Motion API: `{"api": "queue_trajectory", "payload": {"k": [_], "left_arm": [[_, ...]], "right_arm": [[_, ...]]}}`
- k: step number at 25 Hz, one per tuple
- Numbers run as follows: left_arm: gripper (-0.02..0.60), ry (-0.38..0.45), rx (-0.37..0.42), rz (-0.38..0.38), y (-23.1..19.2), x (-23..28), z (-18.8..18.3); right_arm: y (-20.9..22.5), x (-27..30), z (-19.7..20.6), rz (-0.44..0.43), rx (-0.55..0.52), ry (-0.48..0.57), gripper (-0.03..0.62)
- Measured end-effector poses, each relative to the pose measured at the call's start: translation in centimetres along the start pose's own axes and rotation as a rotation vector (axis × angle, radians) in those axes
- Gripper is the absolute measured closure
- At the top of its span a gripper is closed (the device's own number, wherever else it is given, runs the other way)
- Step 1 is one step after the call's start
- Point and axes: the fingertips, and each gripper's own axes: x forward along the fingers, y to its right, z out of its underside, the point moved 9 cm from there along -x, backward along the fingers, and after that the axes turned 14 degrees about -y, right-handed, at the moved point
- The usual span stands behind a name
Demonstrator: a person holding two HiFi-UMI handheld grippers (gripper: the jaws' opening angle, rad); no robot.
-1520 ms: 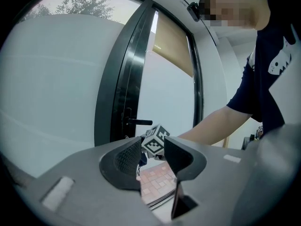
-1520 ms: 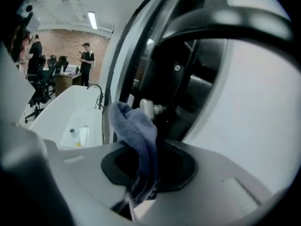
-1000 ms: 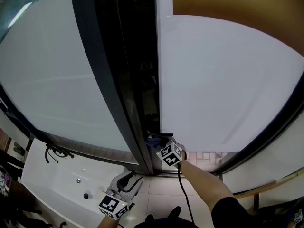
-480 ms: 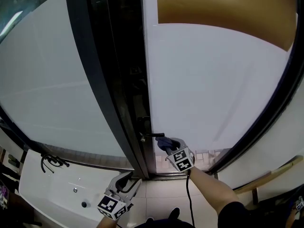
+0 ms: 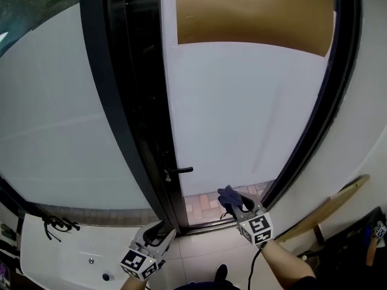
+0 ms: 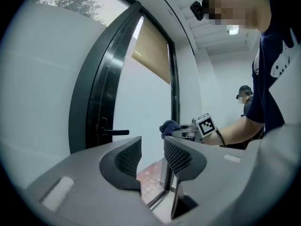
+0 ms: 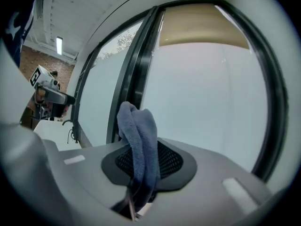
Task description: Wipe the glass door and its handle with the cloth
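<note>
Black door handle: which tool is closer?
Right. The right tool, gripping a blue cloth, is below-right of the black lever handle; the left tool sits farther back, below it.

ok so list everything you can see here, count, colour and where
glass door: one, frosted white, dark frame, centre
side pane: one, frosted white, left of the door
handle: one, black, low on the door's left edge
panel: one, tan, across the door's top
cloth: one, dark blue, in the right gripper
counter: one, white, lower left
cable: one, black, on the counter
plank: one, light wood, leaning at lower right
other person: one, dark top, background of the left gripper view
left gripper: one, grey, open and empty, low by the counter
right gripper: one, grey, shut on the cloth, near the door's bottom, right of the handle
</note>
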Motion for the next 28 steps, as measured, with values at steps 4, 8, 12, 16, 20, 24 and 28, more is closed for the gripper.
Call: {"api": "queue_trajectory", "payload": {"k": [4,8,12,16,20,24,28], "left_arm": [[0.436,0.000,0.012,0.064,0.8,-1.0,0.8],[0.436,-0.006,0.014,0.116,1.5,-1.3,1.8],[0.436,-0.009,0.012,0.139,2.8,-1.4,2.0],[0.436,-0.008,0.012,0.161,4.3,-1.3,2.3],[0.436,-0.013,0.009,0.142,5.6,-1.0,2.0],[0.436,-0.011,0.005,0.114,7.7,-0.8,1.8],[0.436,-0.007,0.005,0.113,10.7,-0.5,1.8]], "right_arm": [[-1.0,-6.9,1.5,0.098,0.143,0.039,0.522],[-2.0,-12.9,3.2,0.180,0.239,0.046,0.520],[-3.0,-18.0,4.4,0.210,0.284,0.043,0.520],[-4.1,-21.5,5.0,0.242,0.279,0.054,0.522],[-4.5,-23.7,6.0,0.236,0.273,0.046,0.522],[-3.7,-26.0,7.0,0.210,0.251,0.054,0.522],[-2.3,-27.6,7.9,0.192,0.245,0.060,0.522]]}}
